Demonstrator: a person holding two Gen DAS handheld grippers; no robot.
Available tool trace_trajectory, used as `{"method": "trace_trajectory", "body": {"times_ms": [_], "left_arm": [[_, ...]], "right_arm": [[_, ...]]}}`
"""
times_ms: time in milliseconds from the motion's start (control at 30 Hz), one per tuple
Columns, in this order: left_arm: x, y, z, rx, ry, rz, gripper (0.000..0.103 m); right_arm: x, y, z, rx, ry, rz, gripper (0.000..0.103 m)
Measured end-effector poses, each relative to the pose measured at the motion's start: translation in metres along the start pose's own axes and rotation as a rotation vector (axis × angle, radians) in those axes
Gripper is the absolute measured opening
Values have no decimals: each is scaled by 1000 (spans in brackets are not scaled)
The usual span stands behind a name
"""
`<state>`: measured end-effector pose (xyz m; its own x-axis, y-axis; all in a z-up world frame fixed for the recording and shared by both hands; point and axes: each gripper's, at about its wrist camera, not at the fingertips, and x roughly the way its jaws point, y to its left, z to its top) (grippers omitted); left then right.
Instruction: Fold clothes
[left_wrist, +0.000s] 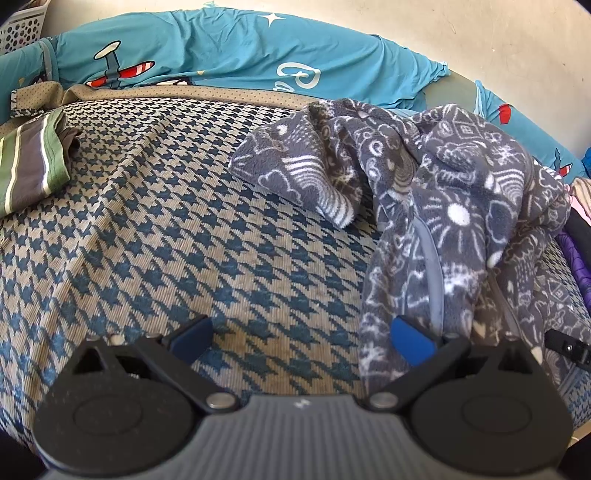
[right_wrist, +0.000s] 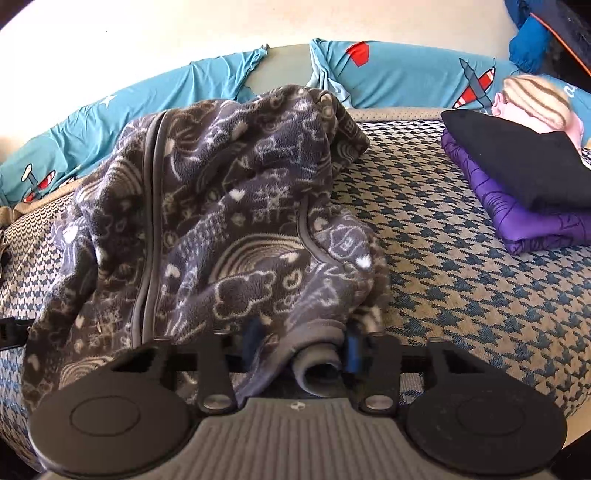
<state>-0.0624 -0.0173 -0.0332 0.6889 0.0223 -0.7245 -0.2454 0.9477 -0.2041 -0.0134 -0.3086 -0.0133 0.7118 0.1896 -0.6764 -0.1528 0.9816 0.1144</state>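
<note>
Between the right claw's (right_wrist: 301, 349) fingers sits a rolled grey hem of the fleece (right_wrist: 229, 221); the blue pads press it from both sides, so this claw is clamped on the fleece. From there the crumpled garment rises ahead and to the claw's left, its grey zipper band running up the heap. Only this view shows what lies to the right: a folded purple cloth (right_wrist: 517, 218) with a black cloth (right_wrist: 517, 158) stacked on it, well apart from the fleece, and behind them a blurred pink and striped bundle (right_wrist: 535, 99).

Only the left wrist view shows the left claw (left_wrist: 301, 341), its fingers spread wide apart and holding nothing. Its right pad lies against the near edge of the fleece (left_wrist: 443, 206), which spreads ahead and to the right; its left pad is over the bare houndstooth bed (left_wrist: 184, 240). Far to this claw's left lies a green-striped cloth (left_wrist: 33, 158), well apart from the fleece. Beyond everything runs teal bedding (left_wrist: 229, 51) printed with aeroplanes, along a pale wall. A white basket (left_wrist: 22, 26) peeks in at the far left corner; what it holds cannot be made out. A black part of the other claw shows at the right edge, beside the fleece.
</note>
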Motion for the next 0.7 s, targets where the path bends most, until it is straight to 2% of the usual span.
{"method": "trace_trajectory", "body": {"times_ms": [67,167,500,700], "left_arm": [[-1,0,0,-3,1,-2,103],[-2,2,-1,-5,2,-4,103],[-3,4,-2,-11,4,-8,103],[-4,3,-2,-13,7,-9,103]], "right_arm": [[-1,0,-1,5,-10,3,27],[-4,1,-1,9,-24,6,22],[-27,5,-4,32,-98,-6,18],[-47,-4,-7,86,-109,-30,18]]}}
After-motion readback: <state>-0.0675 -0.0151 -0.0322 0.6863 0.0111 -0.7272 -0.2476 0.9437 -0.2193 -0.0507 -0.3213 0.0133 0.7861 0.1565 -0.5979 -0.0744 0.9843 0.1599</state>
